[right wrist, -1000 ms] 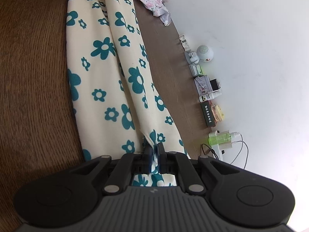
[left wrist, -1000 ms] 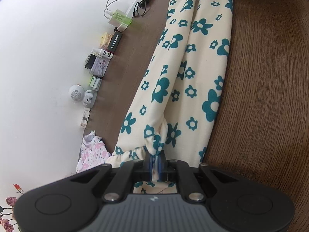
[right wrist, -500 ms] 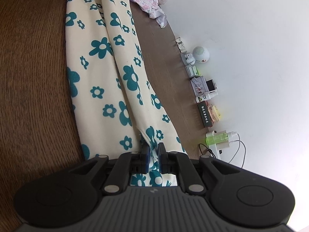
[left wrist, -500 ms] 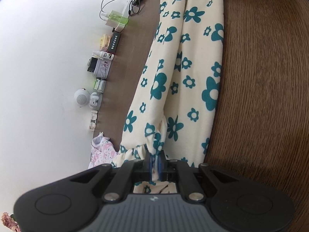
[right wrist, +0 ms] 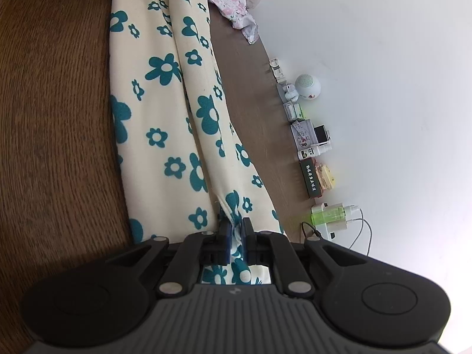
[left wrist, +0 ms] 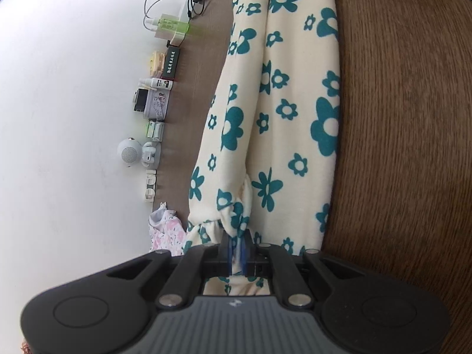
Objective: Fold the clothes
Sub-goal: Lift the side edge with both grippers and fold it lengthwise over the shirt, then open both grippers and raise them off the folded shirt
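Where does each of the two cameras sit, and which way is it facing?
Left wrist: on the left gripper, looking along its fingers down the floral garment pinched there; only the gripper's own body shows.
Right wrist: on the right gripper, facing back along the garment from its other end.
Shared: the garment, wooden table, round white speaker, pink floral cloth.

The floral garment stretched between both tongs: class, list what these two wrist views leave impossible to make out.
- Floral garment: its type is unclear; the far end is cut off by the top edge in both views, and the left tongs body hides the near end.
- Fabric behind the right tongs: hidden by their body.
- Black box lettering: too small to read.
- Pink garment: cropped at the top edge.
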{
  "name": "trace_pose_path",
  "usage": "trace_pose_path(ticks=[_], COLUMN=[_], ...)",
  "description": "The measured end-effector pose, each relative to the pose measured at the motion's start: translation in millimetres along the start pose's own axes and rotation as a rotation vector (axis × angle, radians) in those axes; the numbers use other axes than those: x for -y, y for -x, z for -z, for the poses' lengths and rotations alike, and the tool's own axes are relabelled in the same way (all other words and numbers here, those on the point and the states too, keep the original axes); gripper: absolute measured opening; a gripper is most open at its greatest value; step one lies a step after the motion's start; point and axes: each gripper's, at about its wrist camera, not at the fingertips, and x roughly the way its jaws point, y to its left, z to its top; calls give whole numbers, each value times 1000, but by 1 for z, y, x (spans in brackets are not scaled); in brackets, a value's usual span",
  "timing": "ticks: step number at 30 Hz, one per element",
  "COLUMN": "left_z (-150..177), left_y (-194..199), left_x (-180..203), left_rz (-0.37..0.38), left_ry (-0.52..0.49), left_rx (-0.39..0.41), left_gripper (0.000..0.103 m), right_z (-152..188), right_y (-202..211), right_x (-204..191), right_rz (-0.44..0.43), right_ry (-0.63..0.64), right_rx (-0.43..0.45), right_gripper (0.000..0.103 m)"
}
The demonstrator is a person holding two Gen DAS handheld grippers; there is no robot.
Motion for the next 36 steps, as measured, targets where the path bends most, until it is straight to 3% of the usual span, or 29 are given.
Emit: trace_pose_path(ticks=[4,7,9,12,15,18,23,25,30,34,36], left_z=[4,10,17,19,10,-9,-10,4,44,68,78], left_y=[7,15,22,31,33,18,-28,-40,-44,-43,-40], left_x=[-9,-20,-35,-65,-96,-110,-106,-102,-104,-114,-112], left_rz=[48,98,121,166,250,340,428,458,523,572,558], left_ry=[72,150,235,396,555,618,703,750,863,904,870], left_rx=[11,19,26,56,136,188,107,91,139,150,131], left_gripper=[12,33,34,40,40,40,39,39,42,46,46], right_z=[1,4,9,15,12,0,-18,-17,19,42,46], right_y=[0,5,13,26,24,2,-54,-67,-72,-70,-69], right_x=[1,8,21,56,98,126,134,126,125,133,134], right_rz=[-3,-10,-42,-157,-268,-368,-524,-555,-587,-584,-576], right_ry=[5,-19,-89,-288,-513,-647,-692,-702,-788,-829,-818], right_rx=[4,12,19,36,95,122,76,49,37,17,9], right_gripper=[7,14,25,27,27,27,25,25,27,27,27])
